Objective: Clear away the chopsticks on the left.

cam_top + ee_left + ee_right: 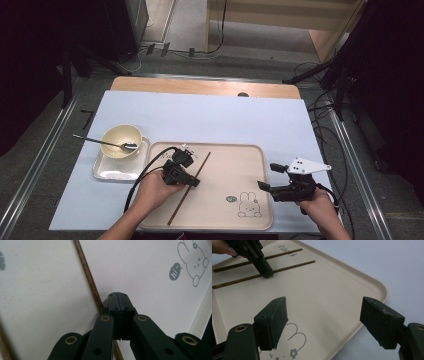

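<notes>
A thin brown chopstick (pixel 202 165) lies slanted on the beige tray (pixel 230 165). My left gripper (pixel 195 182) points down at its middle with the tip on the tray. In the left gripper view the jaws (pixel 117 296) meet pad to pad, and the chopstick (pixel 86 270) runs beside and under the left one, not between them. The right gripper view has the left gripper (pixel 265 272) resting against the nearer chopstick (pixel 292 266), with a second chopstick (pixel 284 253) parallel behind it. My right gripper (pixel 266 176) hovers open over the tray's right edge, its jaws (pixel 332 315) wide apart with nothing between them.
A cream bowl (pixel 121 140) with a metal spoon (pixel 107 143) in it stands on a white square plate (pixel 117 172) left of the tray. A rabbit drawing (pixel 248 205) marks the tray's near right corner. A pale blue mat (pixel 210 117) covers the wooden table.
</notes>
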A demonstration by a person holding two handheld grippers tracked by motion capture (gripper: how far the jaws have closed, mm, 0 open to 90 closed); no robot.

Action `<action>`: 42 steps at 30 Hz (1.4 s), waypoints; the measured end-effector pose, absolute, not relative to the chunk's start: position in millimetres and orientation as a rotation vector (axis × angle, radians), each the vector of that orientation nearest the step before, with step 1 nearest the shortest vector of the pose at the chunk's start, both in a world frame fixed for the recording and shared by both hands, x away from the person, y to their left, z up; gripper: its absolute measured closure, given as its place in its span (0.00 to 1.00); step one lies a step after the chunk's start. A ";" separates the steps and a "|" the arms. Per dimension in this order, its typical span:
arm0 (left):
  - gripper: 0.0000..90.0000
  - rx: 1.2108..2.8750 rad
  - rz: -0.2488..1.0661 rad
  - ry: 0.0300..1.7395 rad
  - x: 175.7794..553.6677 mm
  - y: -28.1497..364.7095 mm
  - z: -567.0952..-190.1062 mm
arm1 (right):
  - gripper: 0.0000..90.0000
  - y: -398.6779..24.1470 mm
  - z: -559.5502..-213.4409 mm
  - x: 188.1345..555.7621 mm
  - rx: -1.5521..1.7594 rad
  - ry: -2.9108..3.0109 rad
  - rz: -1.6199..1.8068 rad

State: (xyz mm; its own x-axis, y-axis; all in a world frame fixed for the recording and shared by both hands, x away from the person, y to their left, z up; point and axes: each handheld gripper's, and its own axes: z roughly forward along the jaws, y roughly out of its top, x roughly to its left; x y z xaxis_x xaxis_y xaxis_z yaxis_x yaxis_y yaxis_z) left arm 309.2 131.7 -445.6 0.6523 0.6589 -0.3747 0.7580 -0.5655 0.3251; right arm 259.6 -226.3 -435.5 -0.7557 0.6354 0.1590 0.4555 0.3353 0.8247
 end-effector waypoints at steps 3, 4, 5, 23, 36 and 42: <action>1.00 2.409 -0.276 1.130 310.2 136.8 -444.6 | 0.24 -226.1 -435.4 259.5 0.997 2.404 1.387; 1.00 2.410 -0.272 1.135 310.6 138.6 -444.4 | 0.24 -226.1 -435.4 259.5 0.997 2.404 1.387; 1.00 2.409 -0.268 1.144 310.9 140.2 -444.1 | 0.25 -226.1 -435.3 259.5 0.997 2.404 1.387; 1.00 2.388 -0.209 1.220 326.6 154.9 -441.6 | 0.24 -225.2 -435.8 259.1 0.993 2.411 1.379; 1.00 2.362 -0.176 1.302 330.7 176.5 -439.4 | 0.24 -224.9 -435.8 259.0 0.991 2.411 1.379; 1.00 2.346 -0.184 1.335 330.4 184.2 -439.3 | 0.24 -225.0 -435.8 259.0 0.991 2.412 1.379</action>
